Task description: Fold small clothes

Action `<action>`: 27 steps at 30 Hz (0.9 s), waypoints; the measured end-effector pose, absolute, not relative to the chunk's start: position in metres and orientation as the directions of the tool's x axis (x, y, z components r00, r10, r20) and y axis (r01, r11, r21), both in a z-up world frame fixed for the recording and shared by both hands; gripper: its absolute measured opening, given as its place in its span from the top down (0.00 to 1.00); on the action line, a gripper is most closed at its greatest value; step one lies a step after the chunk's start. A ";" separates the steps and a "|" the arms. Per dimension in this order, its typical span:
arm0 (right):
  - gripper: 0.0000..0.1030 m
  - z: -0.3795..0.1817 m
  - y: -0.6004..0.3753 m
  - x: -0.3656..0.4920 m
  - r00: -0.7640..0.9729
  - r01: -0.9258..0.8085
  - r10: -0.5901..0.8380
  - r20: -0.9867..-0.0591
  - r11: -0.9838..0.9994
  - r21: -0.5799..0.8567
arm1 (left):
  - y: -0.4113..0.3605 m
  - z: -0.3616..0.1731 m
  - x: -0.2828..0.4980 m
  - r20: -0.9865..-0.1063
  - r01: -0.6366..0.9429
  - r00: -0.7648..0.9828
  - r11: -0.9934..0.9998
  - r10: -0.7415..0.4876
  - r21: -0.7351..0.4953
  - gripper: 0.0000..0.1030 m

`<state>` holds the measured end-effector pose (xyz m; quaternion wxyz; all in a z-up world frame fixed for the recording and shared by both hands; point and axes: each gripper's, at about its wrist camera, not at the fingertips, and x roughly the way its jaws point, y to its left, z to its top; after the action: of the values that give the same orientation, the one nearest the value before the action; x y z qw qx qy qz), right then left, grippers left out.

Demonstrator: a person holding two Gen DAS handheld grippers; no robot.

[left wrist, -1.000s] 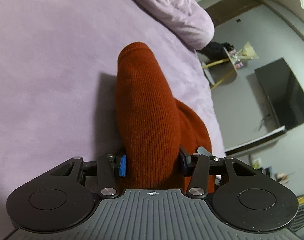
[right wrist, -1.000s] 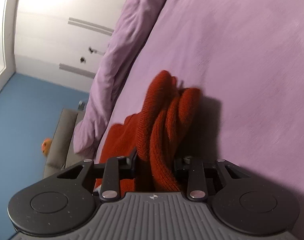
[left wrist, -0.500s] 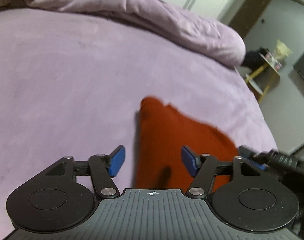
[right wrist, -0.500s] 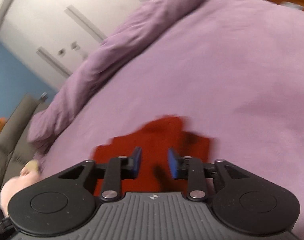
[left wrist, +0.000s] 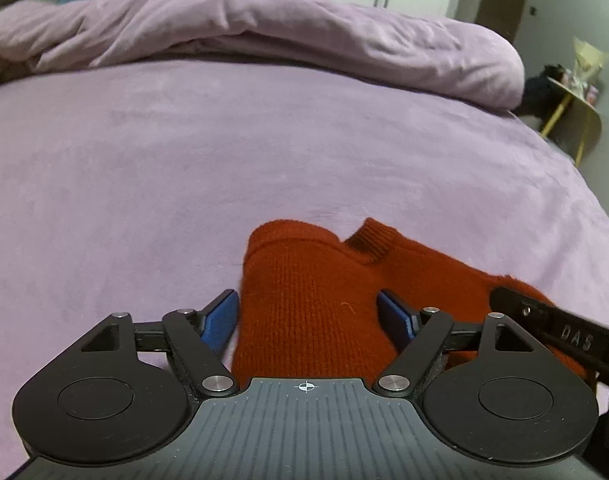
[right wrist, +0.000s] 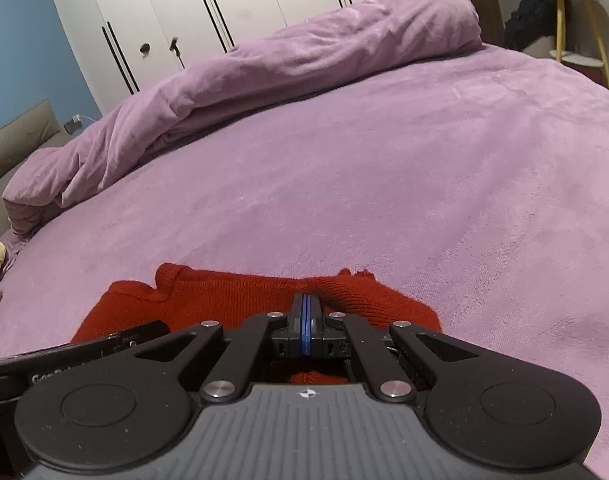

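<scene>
A rust-red knitted garment [left wrist: 320, 300] lies folded flat on the purple bed cover [left wrist: 224, 152]; it also shows in the right wrist view [right wrist: 232, 296]. My left gripper [left wrist: 310, 312] is open, its blue pads on either side of the garment's left part, just above it. My right gripper [right wrist: 305, 308] is shut with its blue pads pressed together over the garment's middle; no cloth shows between them. Part of the right gripper's body [left wrist: 564, 332] shows at the right of the left wrist view.
A rolled purple duvet [left wrist: 264, 28] lies along the far side of the bed. White wardrobe doors [right wrist: 224, 8] stand behind it. A small yellow-legged side table [left wrist: 572, 112] stands beyond the bed's right edge. A grey sofa [right wrist: 16, 140] is at the far left.
Both grippers held the bunched garment up a second ago. They let it go, it now lies flat on the bed, both grippers drew back, and the right one closed empty.
</scene>
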<state>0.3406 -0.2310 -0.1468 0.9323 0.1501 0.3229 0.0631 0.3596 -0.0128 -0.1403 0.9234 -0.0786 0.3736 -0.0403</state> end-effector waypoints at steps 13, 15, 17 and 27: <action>0.65 -0.119 -0.247 0.186 0.798 -0.117 0.239 -0.554 0.962 0.246 | 0.046 -0.117 0.194 -0.658 0.031 0.689 0.920 -0.303 -0.391 0.19; 0.62 -0.126 -0.256 0.153 0.793 -0.124 0.213 -0.571 0.974 0.192 | 0.049 -0.123 0.171 -0.677 0.051 0.677 0.936 -0.289 -0.348 0.19; 0.50 -0.126 -0.264 0.131 0.776 -0.095 0.176 -0.606 0.982 0.163 | 0.048 -0.123 0.152 -0.689 0.082 0.674 0.955 -0.265 -0.286 0.19; 0.49 -0.113 -0.277 0.117 0.671 0.024 0.265 -0.692 0.925 0.378 | 0.027 -0.108 0.141 -0.751 0.038 0.631 0.974 -0.196 -0.222 0.22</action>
<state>0.1168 -0.2769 -0.1126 0.8961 0.1809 0.3997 0.0673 0.1406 0.0269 -0.1081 0.8983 -0.0928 0.4246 -0.0650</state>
